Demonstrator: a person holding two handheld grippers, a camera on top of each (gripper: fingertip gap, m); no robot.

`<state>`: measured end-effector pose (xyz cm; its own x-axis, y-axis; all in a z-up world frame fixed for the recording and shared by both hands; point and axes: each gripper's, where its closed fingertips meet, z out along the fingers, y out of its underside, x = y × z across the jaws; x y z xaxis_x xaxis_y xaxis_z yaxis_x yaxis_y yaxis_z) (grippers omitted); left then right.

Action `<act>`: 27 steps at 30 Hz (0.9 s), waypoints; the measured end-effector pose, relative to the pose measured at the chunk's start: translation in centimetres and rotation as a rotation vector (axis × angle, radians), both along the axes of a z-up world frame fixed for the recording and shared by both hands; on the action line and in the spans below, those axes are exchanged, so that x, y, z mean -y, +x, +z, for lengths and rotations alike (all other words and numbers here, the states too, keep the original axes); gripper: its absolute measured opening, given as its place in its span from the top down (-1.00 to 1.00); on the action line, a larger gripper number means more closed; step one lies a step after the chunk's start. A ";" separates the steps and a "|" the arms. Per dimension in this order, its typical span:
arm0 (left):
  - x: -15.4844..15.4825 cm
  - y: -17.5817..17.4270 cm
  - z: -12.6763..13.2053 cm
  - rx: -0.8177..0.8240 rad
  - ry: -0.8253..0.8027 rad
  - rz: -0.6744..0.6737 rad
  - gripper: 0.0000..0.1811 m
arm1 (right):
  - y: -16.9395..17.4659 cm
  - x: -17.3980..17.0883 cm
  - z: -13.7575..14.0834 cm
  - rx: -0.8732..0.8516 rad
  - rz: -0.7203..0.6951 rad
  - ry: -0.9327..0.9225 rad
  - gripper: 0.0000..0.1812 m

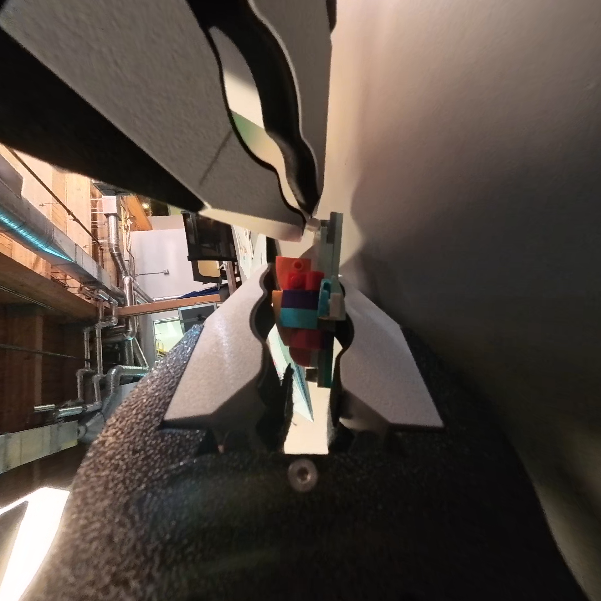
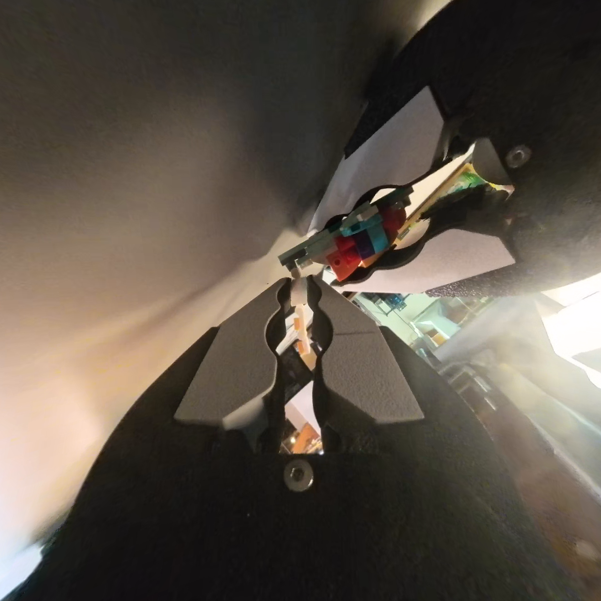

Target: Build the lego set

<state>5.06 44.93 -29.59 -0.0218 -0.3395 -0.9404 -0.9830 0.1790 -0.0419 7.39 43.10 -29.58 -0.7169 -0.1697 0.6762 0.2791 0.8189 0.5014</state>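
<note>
Fitting step in hand: left gripper (image 1: 304, 320) clenched on the small lego build (image 1: 305, 312), held up close against the pale bench (image 1: 455, 162); right gripper (image 2: 298, 287) pinching a tiny white piece (image 2: 297, 287) at the build's grey-green plate (image 1: 333, 247). Next, a straight, gentle press onto the plate's end. Exact stud hidden; underside of the build hard to make out, perhaps not yet seated.

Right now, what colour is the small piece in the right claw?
White; the small piece sits pinched at the right claw tips. Clearest in the right wrist view.
</note>
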 end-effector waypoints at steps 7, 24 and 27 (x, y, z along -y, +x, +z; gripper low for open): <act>0.0 0.0 0.0 -0.007 0.002 0.002 0.66 | -0.2 -0.2 -0.2 -0.006 -0.017 0.004 0.92; 0.0 -0.1 0.0 0.017 -0.007 0.012 0.66 | -0.4 -0.5 -0.4 -0.107 -0.050 0.005 0.91; 0.0 0.0 0.0 0.065 -0.032 0.015 0.66 | -0.3 -0.7 0.0 -0.142 -0.088 -0.048 0.91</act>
<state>5.05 44.93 -29.62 0.0446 -0.3693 -0.9282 -0.9805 0.1618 -0.1115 7.04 43.81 -29.62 -0.6245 -0.0752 0.7774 0.4159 0.8104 0.4125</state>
